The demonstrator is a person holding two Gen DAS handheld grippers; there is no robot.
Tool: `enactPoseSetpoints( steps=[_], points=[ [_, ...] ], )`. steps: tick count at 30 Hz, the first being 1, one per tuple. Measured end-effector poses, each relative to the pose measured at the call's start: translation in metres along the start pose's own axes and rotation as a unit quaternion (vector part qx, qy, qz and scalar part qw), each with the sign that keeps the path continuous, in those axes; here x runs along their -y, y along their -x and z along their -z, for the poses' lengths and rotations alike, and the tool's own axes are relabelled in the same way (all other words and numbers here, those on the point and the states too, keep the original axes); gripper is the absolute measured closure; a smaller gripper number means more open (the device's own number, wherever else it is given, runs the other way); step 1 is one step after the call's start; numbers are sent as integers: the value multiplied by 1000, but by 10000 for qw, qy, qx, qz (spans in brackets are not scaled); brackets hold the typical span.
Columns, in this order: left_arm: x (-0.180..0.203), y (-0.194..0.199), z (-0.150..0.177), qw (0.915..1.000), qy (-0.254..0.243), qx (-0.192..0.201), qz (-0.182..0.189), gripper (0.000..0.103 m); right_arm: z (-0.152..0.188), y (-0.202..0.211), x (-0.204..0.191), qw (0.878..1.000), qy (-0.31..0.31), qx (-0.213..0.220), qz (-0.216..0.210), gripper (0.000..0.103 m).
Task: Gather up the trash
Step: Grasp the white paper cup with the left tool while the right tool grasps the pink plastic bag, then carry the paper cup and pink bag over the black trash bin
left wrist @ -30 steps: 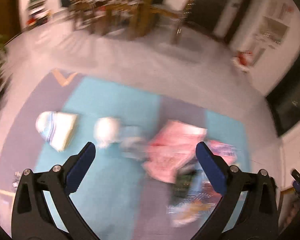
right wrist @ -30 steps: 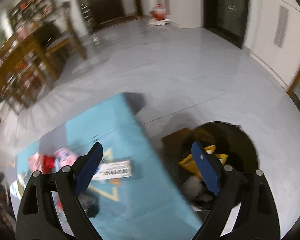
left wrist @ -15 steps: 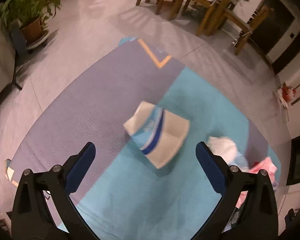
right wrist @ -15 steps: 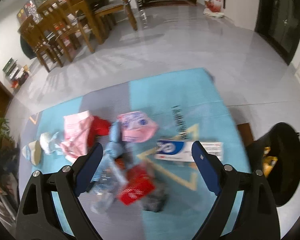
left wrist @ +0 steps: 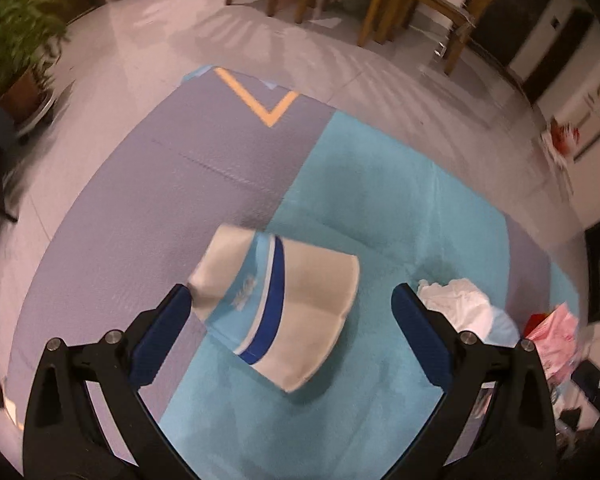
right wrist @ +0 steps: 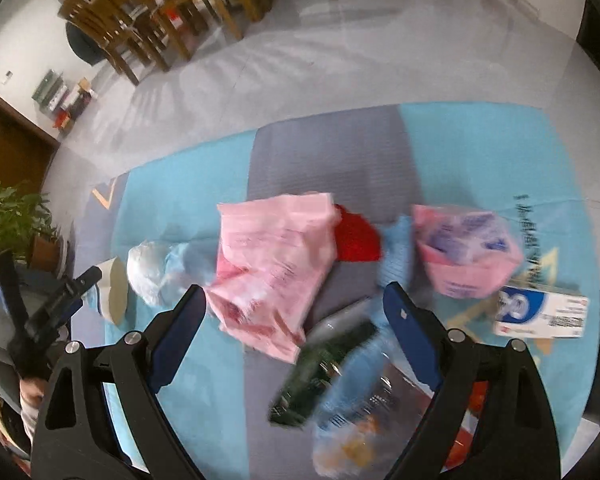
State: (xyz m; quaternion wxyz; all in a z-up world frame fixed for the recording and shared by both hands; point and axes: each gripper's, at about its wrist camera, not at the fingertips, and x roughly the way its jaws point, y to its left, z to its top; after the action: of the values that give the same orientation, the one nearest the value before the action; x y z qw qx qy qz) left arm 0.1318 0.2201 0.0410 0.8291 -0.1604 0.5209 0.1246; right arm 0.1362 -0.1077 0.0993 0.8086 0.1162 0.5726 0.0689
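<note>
Left gripper (left wrist: 288,312) over the teal and grey foam floor mat (left wrist: 380,184), blue-padded fingers (left wrist: 162,334) spread wide, gripping nothing. Squashed white paper cup with light and dark blue bands (left wrist: 278,308) lying on its side right between the fingers, near corner just touching or overlapping the left pad; hard to tell which. Crumpled white tissue (left wrist: 458,300) just beyond the right finger, pink wrapper (left wrist: 556,330) further out past it, at the edge of view.

Right gripper (right wrist: 296,306) above the main heap, fingers (right wrist: 178,336) likewise held apart and empty. Crumpled pink plastic bag (right wrist: 276,268) between the fingers, closer to the left one. Red scrap (right wrist: 358,236) just beyond it. Dark green wrapper (right wrist: 324,372) and blurry clear bottle with a blue label (right wrist: 360,384) low between the fingers. Pink and purple carton (right wrist: 466,250) out past the right fingertip, white and blue box (right wrist: 540,312) beside it. Same paper cup, seen end-on, off to the far left with the other gripper over it.
</note>
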Motion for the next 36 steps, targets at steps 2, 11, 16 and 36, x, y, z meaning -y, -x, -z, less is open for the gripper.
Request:
enactPoseSetpoints(
  steps=[2, 11, 16, 36],
  points=[
    [3, -8, 0, 9997, -177, -57, -125, 3, -7, -16, -9, 9998, 34, -123, 157, 14],
    [-1, -42, 2, 9980, -319, -290, -458, 9, -15, -54, -23, 9964, 440, -240, 684, 39],
    [-5, -39, 4, 9986, -301, -318, -285, 10, -9, -49, -20, 9967, 572, -214, 541, 64],
    [63, 112, 17, 9935, -364, 494, 963, 11, 23, 91, 21, 9947, 509, 878, -171, 76]
  ],
)
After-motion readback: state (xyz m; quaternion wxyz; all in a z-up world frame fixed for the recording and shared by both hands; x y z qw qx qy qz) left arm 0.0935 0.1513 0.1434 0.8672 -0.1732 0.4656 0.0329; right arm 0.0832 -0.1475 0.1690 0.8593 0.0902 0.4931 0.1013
